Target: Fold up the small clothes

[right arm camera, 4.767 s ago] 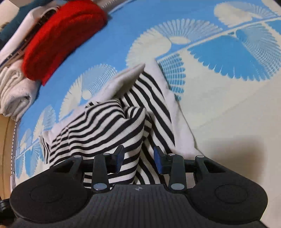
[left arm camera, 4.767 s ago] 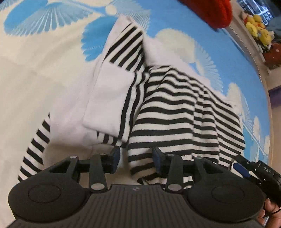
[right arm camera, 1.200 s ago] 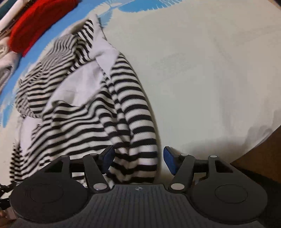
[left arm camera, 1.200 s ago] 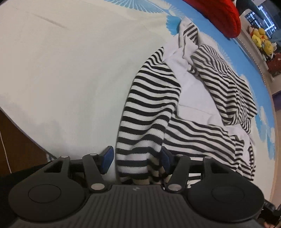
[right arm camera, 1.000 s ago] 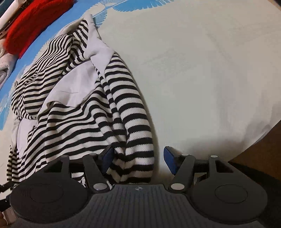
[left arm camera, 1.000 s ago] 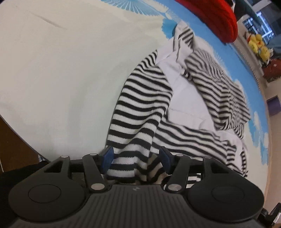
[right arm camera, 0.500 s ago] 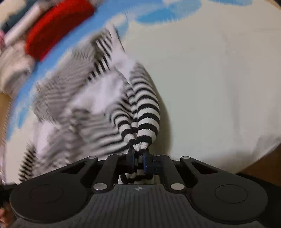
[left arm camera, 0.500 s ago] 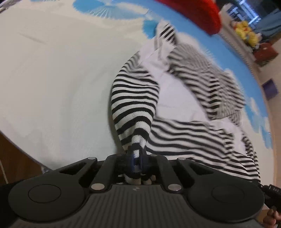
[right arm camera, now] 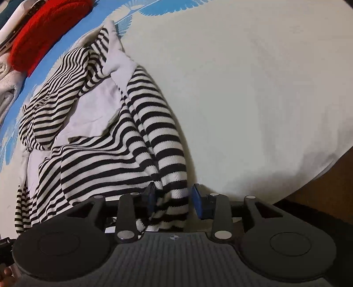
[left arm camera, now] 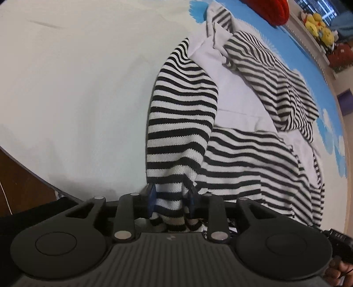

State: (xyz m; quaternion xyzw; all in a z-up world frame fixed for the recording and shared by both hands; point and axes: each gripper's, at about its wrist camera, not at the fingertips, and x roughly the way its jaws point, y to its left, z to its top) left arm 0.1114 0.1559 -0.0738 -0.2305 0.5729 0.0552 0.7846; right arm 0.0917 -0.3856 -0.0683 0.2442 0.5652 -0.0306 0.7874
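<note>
While both pairs of tongs point steeply down at the near edge of the surface [left arm camera: 72, 92], their jaws are opening with cloth between them. Seen from the left wrist, the left tongs [left arm camera: 171, 199] stand partly apart around the hem of a striped sleeve [left arm camera: 181, 123], whose end bunches between the blue pads; whether the pads press it I cannot tell. That sleeve belongs to the black-and-white striped garment [left arm camera: 249, 159], which lies crumpled on the pale cover, its white lining showing in the middle, stretching away toward the blue patterned part. Beyond it lies a red knitted item [left arm camera: 269, 8], and further right yellow plush toys [left arm camera: 317, 24] sit on a ledge. Seen from the right wrist, the right tongs [right arm camera: 174, 198] also stand partly apart; the other striped sleeve [right arm camera: 158, 132] hangs between them, against the left pad and clear of the right one.
</note>
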